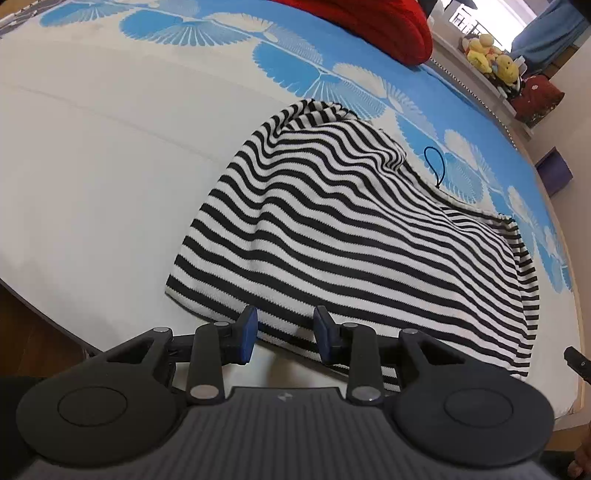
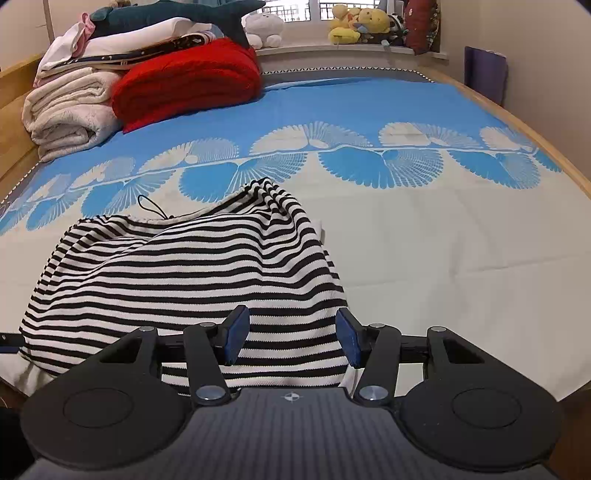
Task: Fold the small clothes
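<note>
A black-and-white striped small garment (image 1: 332, 229) lies rumpled on the bed, with a thin black loop (image 1: 436, 162) at its far edge. It also shows in the right wrist view (image 2: 184, 273), bunched and raised at the back. My left gripper (image 1: 284, 336) is open, its blue pads on either side of the garment's near hem, empty. My right gripper (image 2: 291, 339) is open over the garment's near right corner, empty. A tip of the right gripper (image 1: 576, 360) shows at the right edge of the left wrist view.
The bed cover (image 2: 424, 240) is cream near me and blue with fan patterns farther off. A red folded blanket (image 2: 188, 81) and a stack of white towels (image 2: 70, 110) sit at the far left. Plush toys (image 2: 358, 22) line the windowsill. The wooden bed frame (image 2: 535, 122) runs along the right.
</note>
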Motion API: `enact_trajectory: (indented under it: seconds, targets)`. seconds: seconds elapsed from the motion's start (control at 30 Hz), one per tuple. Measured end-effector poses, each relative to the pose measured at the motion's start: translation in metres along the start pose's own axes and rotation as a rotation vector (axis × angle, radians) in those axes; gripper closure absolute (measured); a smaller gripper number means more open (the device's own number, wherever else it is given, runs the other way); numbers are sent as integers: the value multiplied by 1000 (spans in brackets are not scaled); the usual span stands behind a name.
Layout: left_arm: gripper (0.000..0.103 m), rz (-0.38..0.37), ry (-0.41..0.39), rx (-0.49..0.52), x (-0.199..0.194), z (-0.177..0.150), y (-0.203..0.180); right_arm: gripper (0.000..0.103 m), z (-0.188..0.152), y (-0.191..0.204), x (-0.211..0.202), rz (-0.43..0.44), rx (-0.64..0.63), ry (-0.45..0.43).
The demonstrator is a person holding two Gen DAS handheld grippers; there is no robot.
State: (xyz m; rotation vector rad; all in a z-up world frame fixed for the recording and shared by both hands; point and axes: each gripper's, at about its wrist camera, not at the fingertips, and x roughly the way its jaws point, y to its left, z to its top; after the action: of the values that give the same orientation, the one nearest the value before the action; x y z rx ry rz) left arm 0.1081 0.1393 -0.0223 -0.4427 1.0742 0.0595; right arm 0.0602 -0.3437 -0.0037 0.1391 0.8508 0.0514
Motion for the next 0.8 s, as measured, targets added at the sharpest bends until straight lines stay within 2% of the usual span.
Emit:
enact_trajectory:
  seconds: [0.17, 0.33, 0.53, 0.63, 0.8]
  targets:
    - [63, -8, 36, -44, 4, 0, 5, 49, 3, -1, 4, -11, 12, 0]
    - [62, -39, 86, -181, 9, -1, 22, 49, 3, -1, 6, -20, 15, 1]
    - [54, -47, 119, -348, 22, 0, 41, 49, 4, -2, 5, -25, 21, -8]
    - [53, -71, 98, -460, 28, 1, 53, 49, 4, -3, 5, -30, 29, -8]
    - [54, -101, 51, -555, 35, 1, 59, 49, 3, -5, 6, -40, 30, -6]
